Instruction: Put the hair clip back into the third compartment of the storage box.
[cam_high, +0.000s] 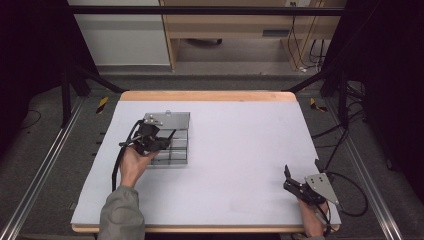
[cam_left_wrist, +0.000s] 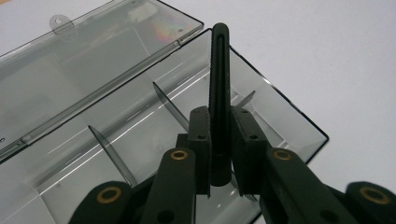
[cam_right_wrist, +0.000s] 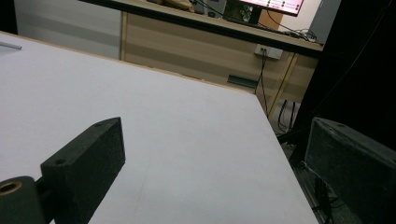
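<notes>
A clear smoky plastic compartment box (cam_high: 177, 150) lies at the table's left with its lid (cam_high: 172, 120) folded open behind it. My left gripper (cam_high: 161, 140) hovers over the box. In the left gripper view it (cam_left_wrist: 219, 119) is shut on a slim black grooved stick (cam_left_wrist: 219, 70) that stands upright between the pads, above the box's dividers (cam_left_wrist: 170, 105) and near its right wall (cam_left_wrist: 299, 116). The compartments I can see hold nothing. My right gripper (cam_high: 301, 169) rests near the front right corner. It is open, and between its jaws (cam_right_wrist: 219, 158) there is just bare table.
The table's white top (cam_high: 240, 135) stretches wide between the two grippers. Its wooden back edge (cam_high: 207, 96) and right edge are close to the right gripper. A wooden desk (cam_right_wrist: 196, 42) with cables stands beyond the table.
</notes>
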